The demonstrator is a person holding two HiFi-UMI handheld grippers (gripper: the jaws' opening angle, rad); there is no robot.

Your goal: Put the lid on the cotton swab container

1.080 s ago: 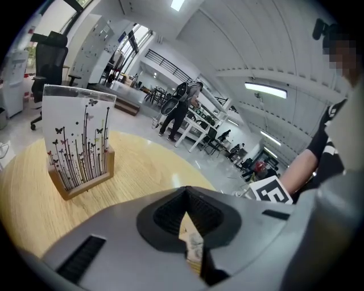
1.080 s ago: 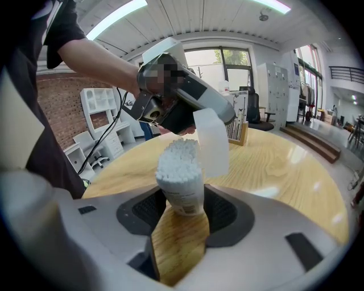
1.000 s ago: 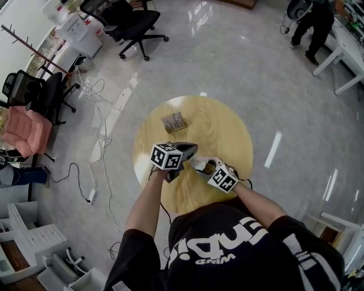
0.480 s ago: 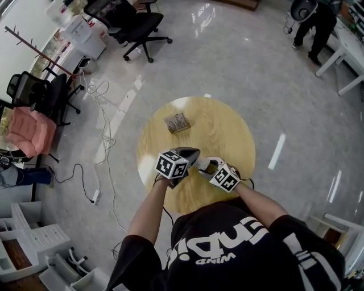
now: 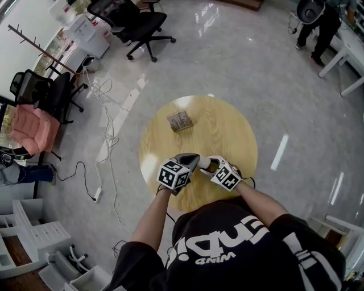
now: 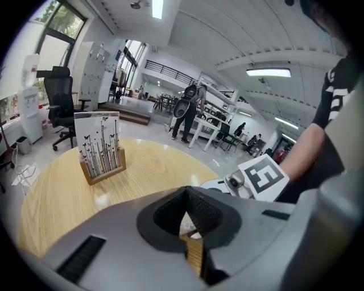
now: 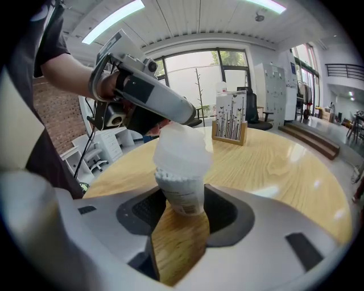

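Observation:
In the right gripper view a cotton swab container (image 7: 182, 196) stands upright over the round wooden table (image 5: 224, 128), and my right gripper (image 7: 181, 215) is shut on its lower part. A translucent lid (image 7: 181, 145) sits over its top, slightly tilted. My left gripper (image 7: 186, 119) reaches in from the left with its tip at the lid's upper edge. In the left gripper view its jaws (image 6: 187, 221) are nearly together, with a pale sliver of the lid in the slit. In the head view both grippers meet near the table's front edge, left (image 5: 196, 161) against right (image 5: 207, 165).
A small wooden card stand (image 5: 180, 120) with printed cards sits at the table's far left. Office chairs (image 5: 133, 23) and floor cables (image 5: 105, 142) lie to the left. A person (image 5: 311, 17) stands by white desks at the far right.
My left gripper has moved right, up to the right gripper, closing the gap between them. The right gripper and the container have stayed put.

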